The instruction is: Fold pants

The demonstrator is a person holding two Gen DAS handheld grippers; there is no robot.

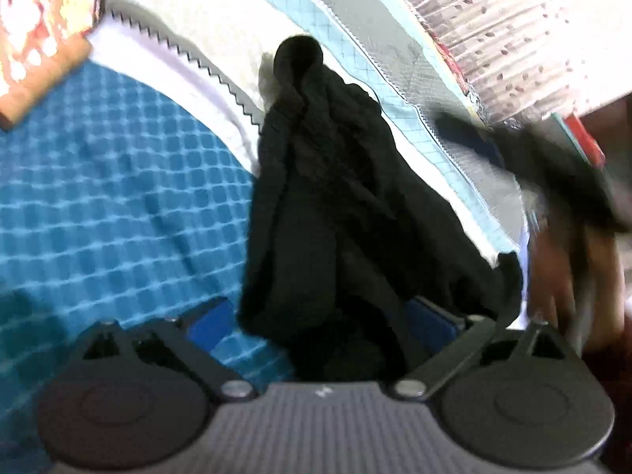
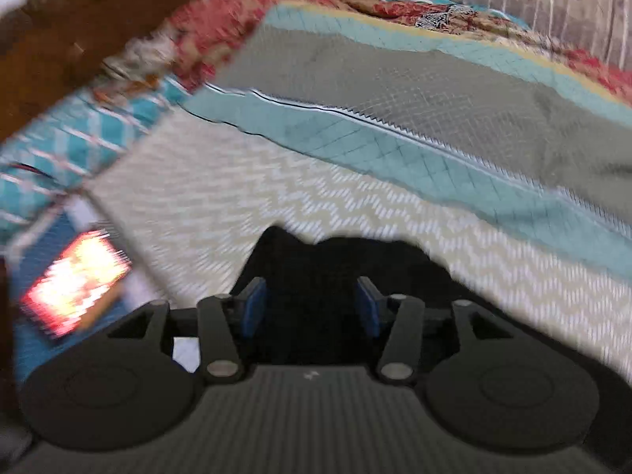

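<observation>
The pants lie in a dark, rumpled heap on the bed, across the seam where the blue checked cover meets a pale zigzag one, and nothing about them looks folded yet. The main risk, as I judge it, is a bad grasp: the cloth is bunched in several layers, so a pinch could take one layer only or a lump of several, and a lift would then drag the heap into a twist rather than open a leg flat. Both views are blurred, so edges and hems are hard to pick out — that makes a missed grab likelier. A person's hand is close to the cloth on the right and could be caught by it.

The left hand-held gripper stands wide, its blue pads well apart, with black cloth lying between them but not pressed. The right hand-held gripper is about half open; dark fabric fills the gap between its pads, yet whether they press on it I cannot tell — the cloth there is one black mass.
</observation>
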